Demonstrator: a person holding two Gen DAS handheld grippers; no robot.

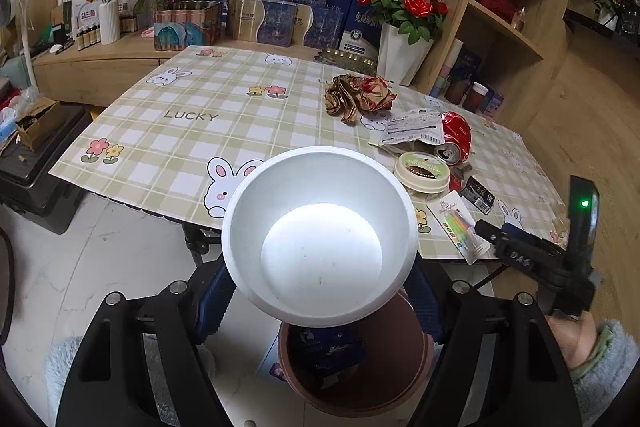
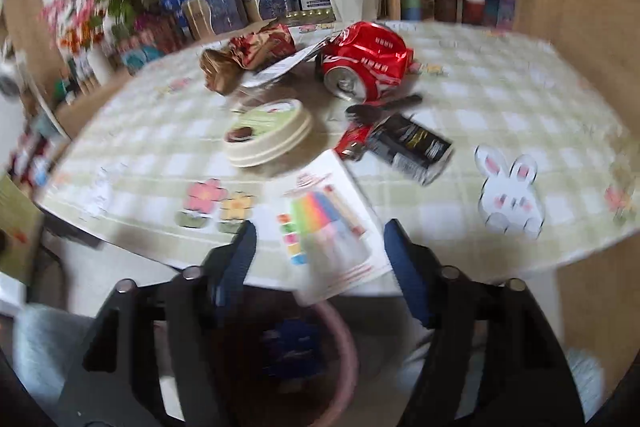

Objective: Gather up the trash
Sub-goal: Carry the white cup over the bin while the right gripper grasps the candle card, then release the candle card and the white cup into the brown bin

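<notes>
My left gripper (image 1: pixel 320 301) is shut on a white foam bowl (image 1: pixel 320 235), held above a brown trash bin (image 1: pixel 356 359) on the floor with a dark blue wrapper inside. My right gripper (image 2: pixel 320 263) is open and empty at the table's near edge, around a white candle packet (image 2: pixel 332 223); it also shows in the left wrist view (image 1: pixel 516 251). On the table lie a crushed red can (image 2: pixel 366 65), a round lid (image 2: pixel 268 135), a black wrapper (image 2: pixel 408 147), crumpled gold-red foil (image 1: pixel 358 97) and a white label packet (image 1: pixel 412 127).
The table (image 1: pixel 192 131) has a green plaid cloth with bunnies. Blue boxes (image 1: pixel 276 15), a rose pot (image 1: pixel 404 43) and flower vases stand behind it. A wooden shelf (image 1: pixel 504 11) rises at the right. The bin also shows in the right wrist view (image 2: pixel 340 359).
</notes>
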